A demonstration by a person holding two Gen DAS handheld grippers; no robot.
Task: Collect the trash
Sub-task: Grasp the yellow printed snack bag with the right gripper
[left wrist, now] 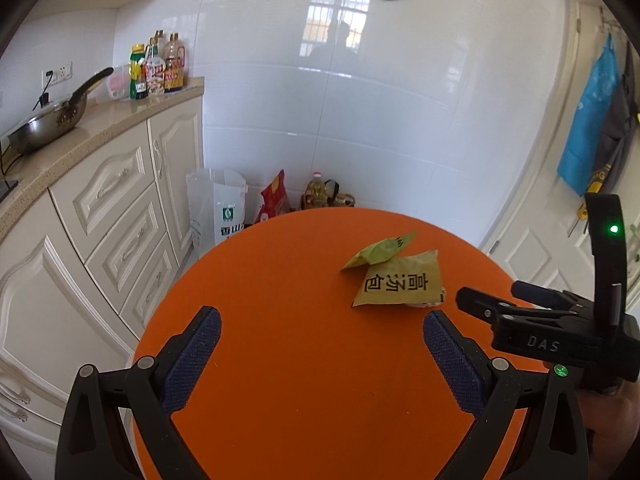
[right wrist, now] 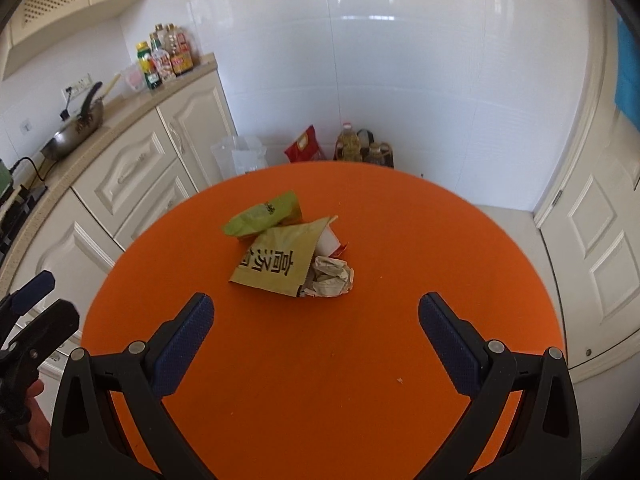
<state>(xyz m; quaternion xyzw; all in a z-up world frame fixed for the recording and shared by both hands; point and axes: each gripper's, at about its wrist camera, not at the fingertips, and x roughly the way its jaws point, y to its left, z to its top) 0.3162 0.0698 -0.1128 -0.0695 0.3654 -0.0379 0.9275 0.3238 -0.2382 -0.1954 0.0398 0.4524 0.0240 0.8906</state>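
Bright daylight; window glare; fisheye-bent, dark corners.

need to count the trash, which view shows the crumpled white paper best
The right wrist view: the crumpled white paper lies in plain sight against the right edge of the tan soup packet. In the left wrist view the packet hides nearly all of it; only a white sliver shows.

The left gripper [left wrist: 320, 356] and the right gripper [right wrist: 316, 340] both point toward 12 o'clock, side by side, jaws spread wide and holding nothing.
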